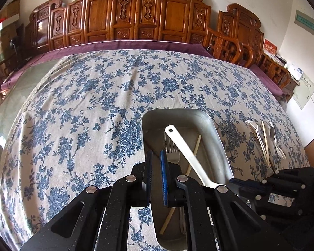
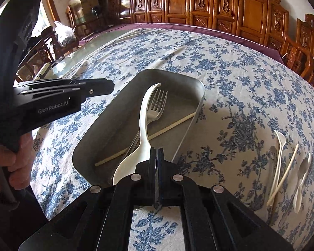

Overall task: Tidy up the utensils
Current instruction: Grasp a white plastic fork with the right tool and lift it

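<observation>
A grey metal tray [image 1: 217,144] [image 2: 119,104] lies on the floral tablecloth. It holds a white spoon [image 1: 186,152] [image 2: 143,123], a metal fork [image 1: 171,148] [image 2: 157,102] and a chopstick [image 1: 193,154] [image 2: 173,125]. My left gripper [image 1: 156,175] hovers over the tray's left part, slightly open and empty. My right gripper [image 2: 157,163] is at the tray's near edge, shut on the thin metal rim, next to the spoon's bowl. Several more utensils [image 1: 265,142] [image 2: 286,167] lie on the cloth right of the tray: white spoons, a chopstick, a metal spoon.
Carved wooden chairs [image 1: 136,14] line the far side of the table. The tablecloth [image 1: 94,104] ends at a bare glass tabletop [image 2: 73,56] to the left. A person's hand [image 2: 12,167] holds the left gripper's handle.
</observation>
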`<state>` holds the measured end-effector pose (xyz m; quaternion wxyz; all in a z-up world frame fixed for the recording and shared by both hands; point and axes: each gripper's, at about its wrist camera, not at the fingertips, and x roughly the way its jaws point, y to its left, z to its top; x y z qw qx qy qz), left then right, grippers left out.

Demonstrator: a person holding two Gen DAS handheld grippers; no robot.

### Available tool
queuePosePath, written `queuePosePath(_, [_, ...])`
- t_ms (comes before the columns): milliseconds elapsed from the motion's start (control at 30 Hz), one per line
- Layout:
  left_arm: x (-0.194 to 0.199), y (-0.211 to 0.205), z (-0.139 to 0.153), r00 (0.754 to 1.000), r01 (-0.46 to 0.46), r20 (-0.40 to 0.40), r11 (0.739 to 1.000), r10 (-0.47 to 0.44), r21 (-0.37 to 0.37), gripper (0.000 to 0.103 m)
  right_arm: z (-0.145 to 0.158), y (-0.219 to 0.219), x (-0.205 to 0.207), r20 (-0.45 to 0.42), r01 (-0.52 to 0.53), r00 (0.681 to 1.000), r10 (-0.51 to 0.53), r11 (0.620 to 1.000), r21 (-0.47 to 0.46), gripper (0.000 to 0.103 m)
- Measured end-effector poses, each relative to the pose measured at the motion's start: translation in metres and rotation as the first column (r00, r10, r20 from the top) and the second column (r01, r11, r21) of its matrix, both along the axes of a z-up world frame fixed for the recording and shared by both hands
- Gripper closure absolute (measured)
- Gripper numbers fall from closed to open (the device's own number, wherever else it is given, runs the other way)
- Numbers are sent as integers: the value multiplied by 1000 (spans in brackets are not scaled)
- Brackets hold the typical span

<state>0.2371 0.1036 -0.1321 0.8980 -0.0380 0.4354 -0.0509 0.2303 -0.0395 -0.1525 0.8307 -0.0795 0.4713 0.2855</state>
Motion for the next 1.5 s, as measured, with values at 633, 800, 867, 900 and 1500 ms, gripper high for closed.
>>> queuePosePath(633, [-12, -47, 6, 997, 79, 18, 997, -79, 13, 68, 24, -83, -24, 69, 54, 996, -58, 997, 56, 96])
queuePosePath(800, [-19, -76, 7, 991, 132, 25, 991, -133, 20, 60, 19, -141, -22, 77, 144, 987, -144, 990, 16, 82])
queuePosePath(867, [-22, -88, 8, 987, 155, 28, 988, -156, 22, 60, 15, -161, -18, 74, 182, 981, -181, 983, 2, 82])
queuePosePath(900, [-23, -95, 8, 985, 169, 30, 985, -170, 25, 59, 13, -173, -15, 73, 204, 976, -203, 979, -8, 82])
queuePosePath(1500, [-37, -164, -13, 963, 269, -32, 962, -268, 45, 59, -44, -262, 49, 5, 389, 921, -389, 921, -29, 67])
